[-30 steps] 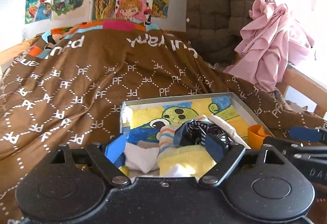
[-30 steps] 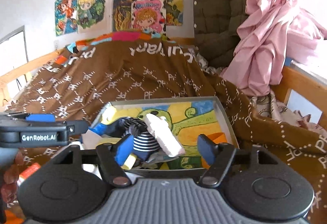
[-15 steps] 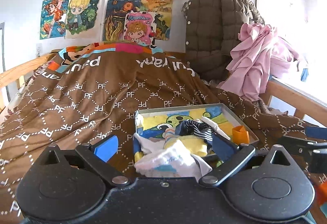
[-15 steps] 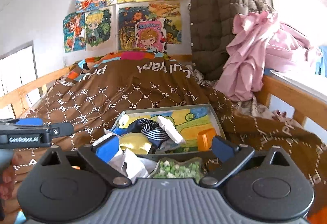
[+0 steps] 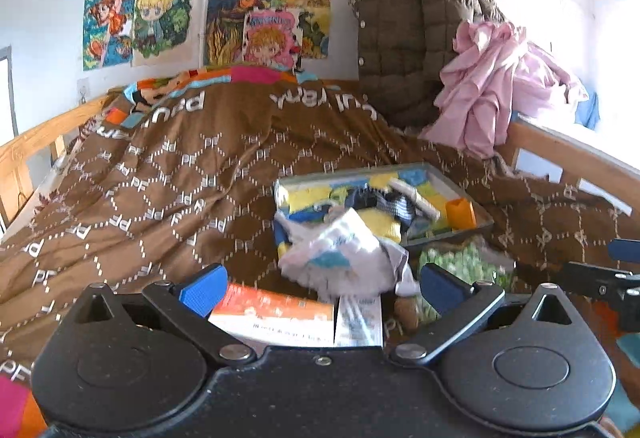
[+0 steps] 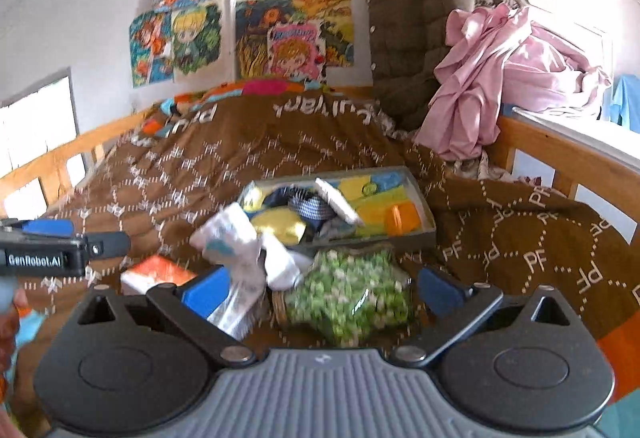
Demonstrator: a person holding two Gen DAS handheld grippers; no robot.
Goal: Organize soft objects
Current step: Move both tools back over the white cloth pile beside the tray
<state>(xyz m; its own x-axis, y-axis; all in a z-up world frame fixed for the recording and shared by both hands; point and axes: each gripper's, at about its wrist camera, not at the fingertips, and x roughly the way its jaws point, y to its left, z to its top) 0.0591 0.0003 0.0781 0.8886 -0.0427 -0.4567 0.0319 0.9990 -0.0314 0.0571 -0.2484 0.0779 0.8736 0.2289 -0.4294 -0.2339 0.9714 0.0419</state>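
- The left gripper (image 5: 320, 284) has its two blue fingers (image 5: 198, 288) wide apart. It holds nothing.
- The right gripper (image 6: 320, 288) is wide apart too, and nothing is between its fingers.
- A flat box (image 5: 460, 234) sits on the brown blanket (image 5: 160, 178) on the bed. Its inside is painted yellow, blue and green.
- Soft things are piled in the box: a yellow cloth (image 6: 280, 224), a dark striped sock (image 6: 312, 204) and a white roll (image 6: 336, 198).
- A small orange cup (image 5: 460, 214) stands in the right corner of the box.
- A white cloth (image 5: 340, 254) with blue marks hangs over the near left edge of the box and spills onto the blanket.
- A clear bag of green bits (image 6: 352, 294) lies just in front of the box, near the right gripper.
- An orange and white packet (image 5: 276, 314) lies on the blanket, close to the left gripper.
- A pink cloth (image 6: 500, 78) and a brown puffy coat (image 6: 416, 38) are heaped at the far end of the bed.
- Bright drawings (image 5: 256, 6) hang on the wall.
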